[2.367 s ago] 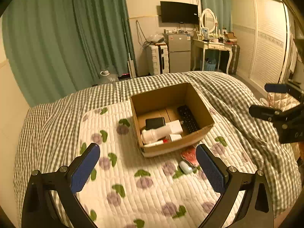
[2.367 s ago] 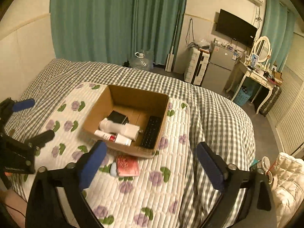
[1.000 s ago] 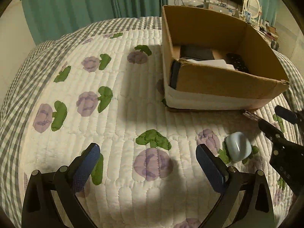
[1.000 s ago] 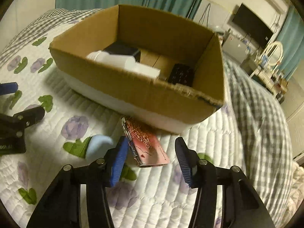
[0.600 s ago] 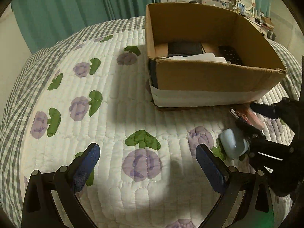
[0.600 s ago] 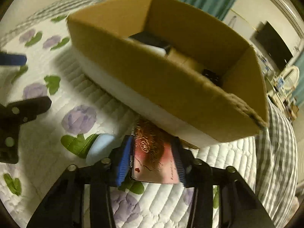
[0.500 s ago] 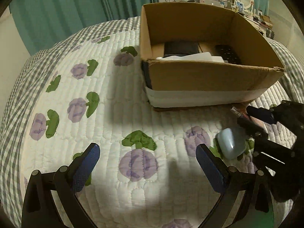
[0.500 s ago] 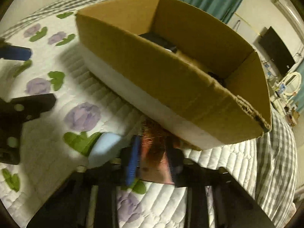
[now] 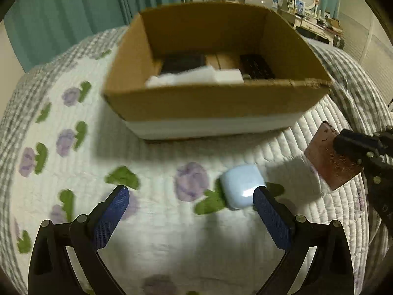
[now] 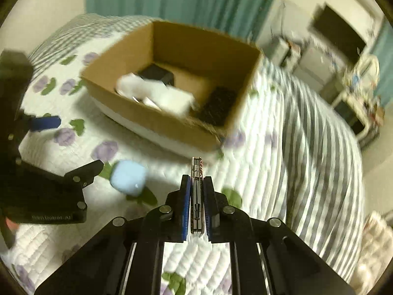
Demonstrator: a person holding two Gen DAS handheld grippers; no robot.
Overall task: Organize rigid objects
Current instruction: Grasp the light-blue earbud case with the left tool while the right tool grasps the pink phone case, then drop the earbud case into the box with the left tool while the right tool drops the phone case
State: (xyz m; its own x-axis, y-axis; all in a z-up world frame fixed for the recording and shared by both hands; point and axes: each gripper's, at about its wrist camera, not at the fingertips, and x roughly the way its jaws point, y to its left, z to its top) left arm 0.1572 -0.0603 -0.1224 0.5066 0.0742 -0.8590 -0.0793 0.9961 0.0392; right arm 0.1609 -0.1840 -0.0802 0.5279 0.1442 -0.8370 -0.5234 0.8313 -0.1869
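Observation:
An open cardboard box (image 9: 216,108) stands on the quilted bed; it also shows in the right wrist view (image 10: 159,120). It holds a white bottle (image 9: 194,78), a black remote (image 9: 256,67) and a dark flat item (image 9: 184,61). My right gripper (image 10: 196,191) is shut on a thin red case (image 10: 196,172), held edge-on above the quilt; the case also shows in the left wrist view (image 9: 329,157). A pale blue rounded object (image 9: 242,189) lies on the quilt just inside my open left gripper (image 9: 189,196), by its right finger; it also shows in the right wrist view (image 10: 129,177).
The flowered white quilt (image 9: 73,147) lies over a checked blanket (image 10: 319,147). Green curtains (image 9: 98,7) hang behind the bed. A dressing table (image 9: 316,22) and a television (image 10: 336,34) stand at the far right.
My right gripper closed on the red case and lifted it off the quilt, turning it on edge. My left gripper moved right and nearer, so the blue object sits by its right finger.

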